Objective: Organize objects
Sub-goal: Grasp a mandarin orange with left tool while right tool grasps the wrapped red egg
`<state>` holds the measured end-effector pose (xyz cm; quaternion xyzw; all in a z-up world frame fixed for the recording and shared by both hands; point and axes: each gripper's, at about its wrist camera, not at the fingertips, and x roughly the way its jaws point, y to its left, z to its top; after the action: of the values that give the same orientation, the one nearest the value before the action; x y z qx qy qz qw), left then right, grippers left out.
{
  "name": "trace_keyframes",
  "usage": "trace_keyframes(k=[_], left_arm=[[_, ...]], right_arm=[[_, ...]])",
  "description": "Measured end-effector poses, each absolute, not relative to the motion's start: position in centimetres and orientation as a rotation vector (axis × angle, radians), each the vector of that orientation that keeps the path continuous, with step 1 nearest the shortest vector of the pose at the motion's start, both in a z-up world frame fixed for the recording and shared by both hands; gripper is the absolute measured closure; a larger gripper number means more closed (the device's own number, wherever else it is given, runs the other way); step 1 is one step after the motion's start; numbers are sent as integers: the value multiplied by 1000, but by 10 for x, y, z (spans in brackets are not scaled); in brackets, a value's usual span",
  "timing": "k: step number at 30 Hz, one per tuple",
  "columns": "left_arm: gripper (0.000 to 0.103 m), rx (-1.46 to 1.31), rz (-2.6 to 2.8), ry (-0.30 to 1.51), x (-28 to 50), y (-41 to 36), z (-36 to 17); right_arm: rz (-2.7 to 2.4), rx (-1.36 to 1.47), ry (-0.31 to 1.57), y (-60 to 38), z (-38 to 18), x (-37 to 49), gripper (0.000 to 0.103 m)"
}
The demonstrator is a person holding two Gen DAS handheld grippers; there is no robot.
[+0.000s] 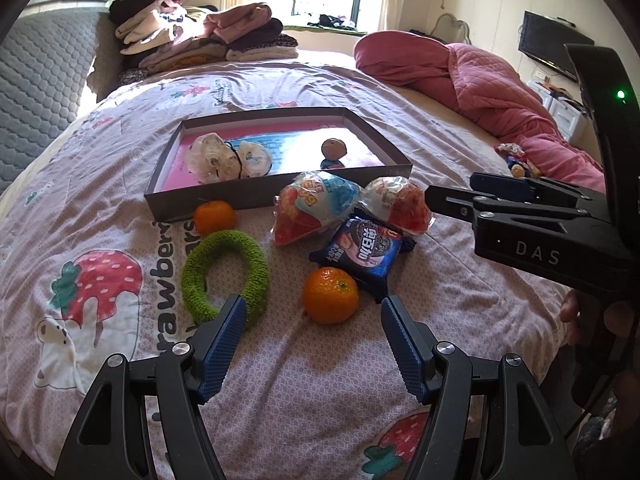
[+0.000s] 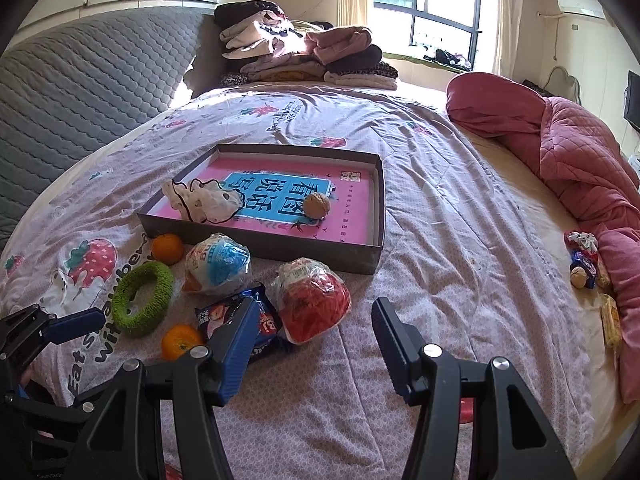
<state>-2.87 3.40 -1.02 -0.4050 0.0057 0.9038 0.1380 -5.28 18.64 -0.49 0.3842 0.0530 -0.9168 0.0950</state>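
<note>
left gripper (image 1: 313, 312) wide open, empty, orange (image 1: 330, 294) between fingertips, right gripper (image 2: 316, 316) open, empty, red packet (image 2: 314, 306) just ahead, box (image 2: 280, 246) beyond

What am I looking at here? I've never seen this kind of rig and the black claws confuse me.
The claws are two hand-held grippers, each carrying a fisheye camera; each picture looks along one. The left gripper and right gripper are both open and hold nothing. On the strawberry-print bedsheet lie two oranges, the nearer orange and the farther orange, a green knitted ring, a blue biscuit packet and two wrapped snack bags. The shallow grey cardboard box holds a white cloth bundle and a walnut.
</note>
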Motion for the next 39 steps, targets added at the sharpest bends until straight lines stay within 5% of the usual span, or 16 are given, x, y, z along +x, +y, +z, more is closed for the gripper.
trace_keyframes(k=[34,39], left_arm=[[32,-1195,2560,33,-56,50,-46],[39,-1194,2552,21,-60,50,-49]], right_arm=[[-2655,1212,188,182,-47,-105,40],[-2638,1221,158,179,-56,-113,40]])
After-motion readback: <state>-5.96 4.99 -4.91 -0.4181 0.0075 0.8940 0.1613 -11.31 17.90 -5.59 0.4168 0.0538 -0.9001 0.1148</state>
